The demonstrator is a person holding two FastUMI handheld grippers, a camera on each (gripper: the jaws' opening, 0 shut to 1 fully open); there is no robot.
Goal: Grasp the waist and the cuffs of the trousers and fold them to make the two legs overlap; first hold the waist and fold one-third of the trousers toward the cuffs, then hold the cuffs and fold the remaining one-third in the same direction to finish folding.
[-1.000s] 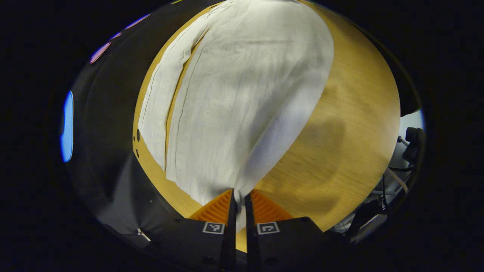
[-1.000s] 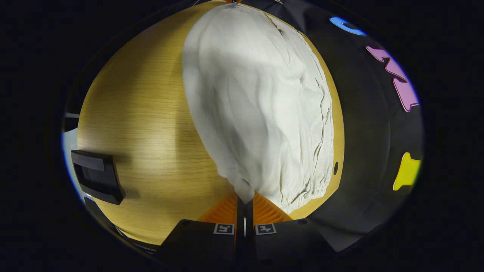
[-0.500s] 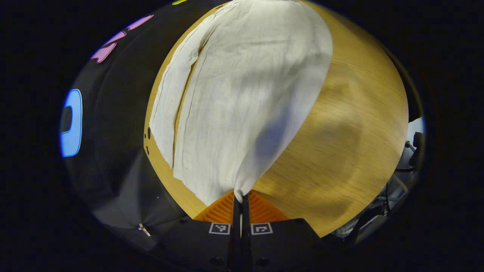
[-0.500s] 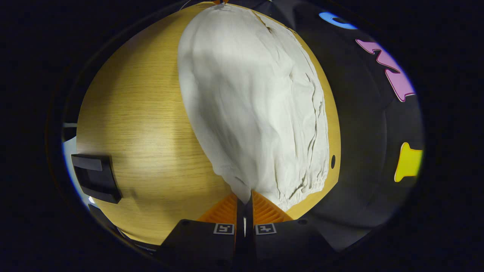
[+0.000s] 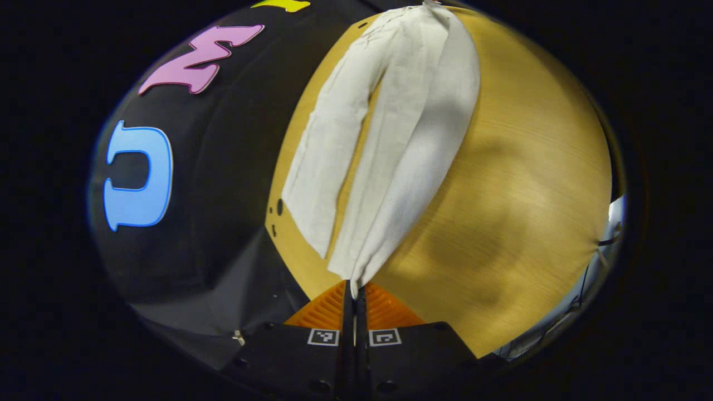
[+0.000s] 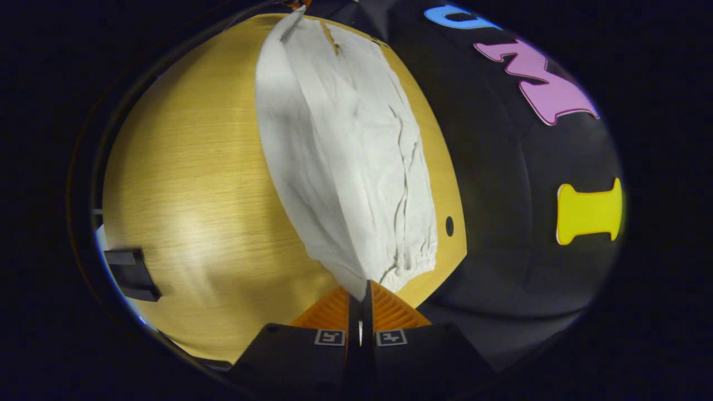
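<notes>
Lifting, both claws have carried the near trouser leg up since a second ago: left claw [image 5: 353, 291] pinches the cuff, right claw [image 6: 362, 291] pinches the waist. The trousers [image 5: 401, 139] lie on the desk [image 5: 518, 184], one leg now rising above the far one; overlap seems underway.

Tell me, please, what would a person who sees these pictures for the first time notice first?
Probably the pale trousers, stretched lengthwise over the wooden table between both grippers. In the left gripper view, the left gripper is shut on a cuff, with the two legs still apart. In the right gripper view, the right gripper is shut on the gathered waist end, and a small black device sits at the table's left edge.
</notes>
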